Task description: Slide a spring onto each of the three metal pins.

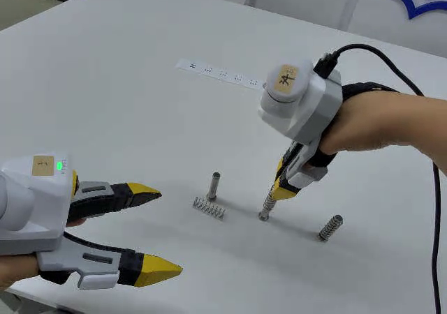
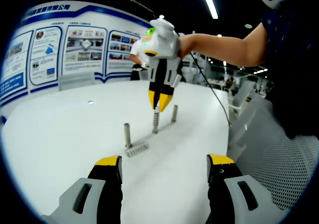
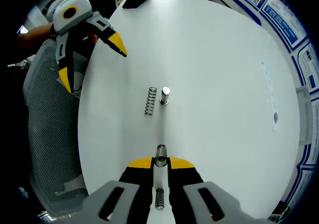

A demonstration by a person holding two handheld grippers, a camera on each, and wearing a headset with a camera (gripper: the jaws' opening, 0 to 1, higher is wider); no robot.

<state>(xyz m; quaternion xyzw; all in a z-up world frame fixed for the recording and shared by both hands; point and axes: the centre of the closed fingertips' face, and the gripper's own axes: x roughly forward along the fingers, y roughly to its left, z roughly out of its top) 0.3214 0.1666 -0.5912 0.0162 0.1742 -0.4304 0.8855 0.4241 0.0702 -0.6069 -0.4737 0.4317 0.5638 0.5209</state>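
Observation:
Three metal pins stand on the white table (image 1: 126, 105). The left pin (image 1: 214, 186) (image 2: 127, 134) (image 3: 165, 95) is bare, and a loose spring (image 1: 209, 207) (image 2: 136, 149) (image 3: 150, 100) lies beside it. My right gripper (image 1: 283, 188) (image 2: 160, 100) (image 3: 161, 163) points down, shut on a spring (image 1: 267, 204) (image 2: 156, 120) (image 3: 161, 155) that sits over the middle pin. The right pin (image 1: 330, 227) (image 2: 174, 113) (image 3: 159, 198) carries a spring. My left gripper (image 1: 164, 230) (image 2: 164, 162) (image 3: 89, 35) hovers open near the table's front edge, holding nothing.
A white strip (image 1: 220, 73) with small marks lies farther back on the table. A black cable (image 1: 419, 118) runs from the right gripper along the arm. A mesh chair (image 2: 279, 159) (image 3: 50, 134) stands by the table's edge.

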